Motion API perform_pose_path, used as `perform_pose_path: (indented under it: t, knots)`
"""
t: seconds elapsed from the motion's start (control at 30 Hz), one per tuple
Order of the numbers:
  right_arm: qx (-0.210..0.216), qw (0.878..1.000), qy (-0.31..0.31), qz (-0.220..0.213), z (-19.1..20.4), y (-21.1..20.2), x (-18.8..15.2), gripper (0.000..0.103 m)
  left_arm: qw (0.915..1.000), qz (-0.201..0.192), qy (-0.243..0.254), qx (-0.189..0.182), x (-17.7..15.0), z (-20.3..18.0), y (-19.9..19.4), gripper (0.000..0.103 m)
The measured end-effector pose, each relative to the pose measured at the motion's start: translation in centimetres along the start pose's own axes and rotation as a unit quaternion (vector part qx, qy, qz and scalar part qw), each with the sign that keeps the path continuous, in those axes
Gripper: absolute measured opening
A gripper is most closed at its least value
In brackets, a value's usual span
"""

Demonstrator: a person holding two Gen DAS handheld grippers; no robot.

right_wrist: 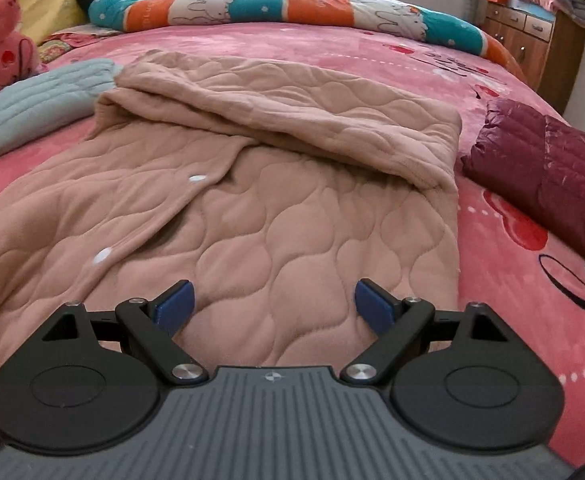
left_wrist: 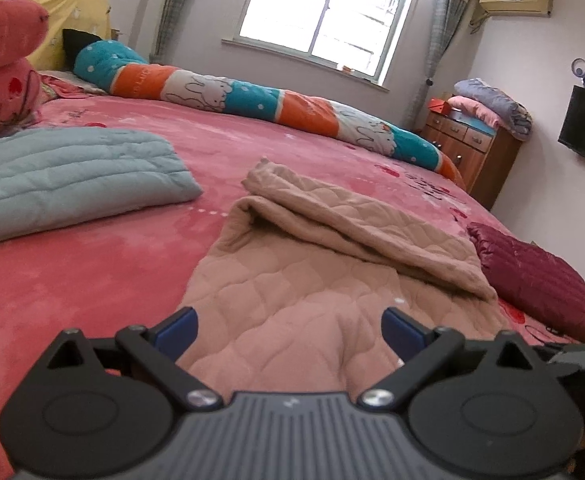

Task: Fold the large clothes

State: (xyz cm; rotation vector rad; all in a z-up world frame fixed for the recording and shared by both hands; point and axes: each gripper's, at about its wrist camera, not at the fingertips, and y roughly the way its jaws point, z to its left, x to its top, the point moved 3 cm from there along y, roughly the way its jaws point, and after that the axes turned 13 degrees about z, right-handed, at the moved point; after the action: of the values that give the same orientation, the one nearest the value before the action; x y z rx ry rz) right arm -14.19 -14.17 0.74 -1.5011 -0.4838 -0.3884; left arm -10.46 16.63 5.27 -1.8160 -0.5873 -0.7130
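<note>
A beige quilted garment [left_wrist: 312, 280] with white buttons lies on the pink bed [left_wrist: 92, 272], its far part folded back over itself. It fills the middle of the right wrist view [right_wrist: 252, 200]. My left gripper [left_wrist: 290, 326] is open and empty, low over the garment's near left edge. My right gripper [right_wrist: 273, 304] is open and empty, just above the garment's near right part, blue pads [right_wrist: 174, 304] wide apart.
A folded light-blue quilted piece [left_wrist: 64, 176] [right_wrist: 32, 108] lies left of the garment. A folded maroon puffer jacket [left_wrist: 532, 276] [right_wrist: 548, 164] lies to its right. A long striped bolster [left_wrist: 272, 100] runs along the far bed side. A wooden dresser [left_wrist: 472, 148] stands beyond.
</note>
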Motion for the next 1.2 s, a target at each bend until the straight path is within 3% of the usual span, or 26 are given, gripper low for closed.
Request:
perform_pose_path:
  t: [0.17,0.37,0.6,0.8,0.93,1.2]
  knots:
    - [0.042,0.998,0.035,-0.006,-1.4,-1.8,-0.4,0.103,0.9988,0.011,-0.046,0.008,-0.7,2.7,-0.6,0.098]
    - [0.047,0.993,0.105,-0.014,-5.1,-3.8,-1.6,0.103,0.9965,0.031,-0.075,0.019,-1.3,5.2,-0.3,0.096]
    - [0.09,0.979,0.177,0.051,-9.8,-4.1,-3.8,0.103,0.9926,0.067,-0.101,-0.004,-2.3,6.3,1.4,0.089]
    - [0.116,0.974,0.13,0.144,-7.9,-2.0,-5.5,0.103,0.9905,0.093,-0.1,-0.009,-3.0,6.2,2.6,0.088]
    - [0.135,0.96,0.116,0.214,-6.3,0.7,-6.5,0.103,0.9886,0.1,-0.111,-0.018,-3.4,6.6,2.7,0.088]
    - [0.155,0.958,0.123,0.207,-5.7,0.9,-6.5,0.103,0.9867,0.105,-0.119,-0.035,-3.6,6.9,2.7,0.088]
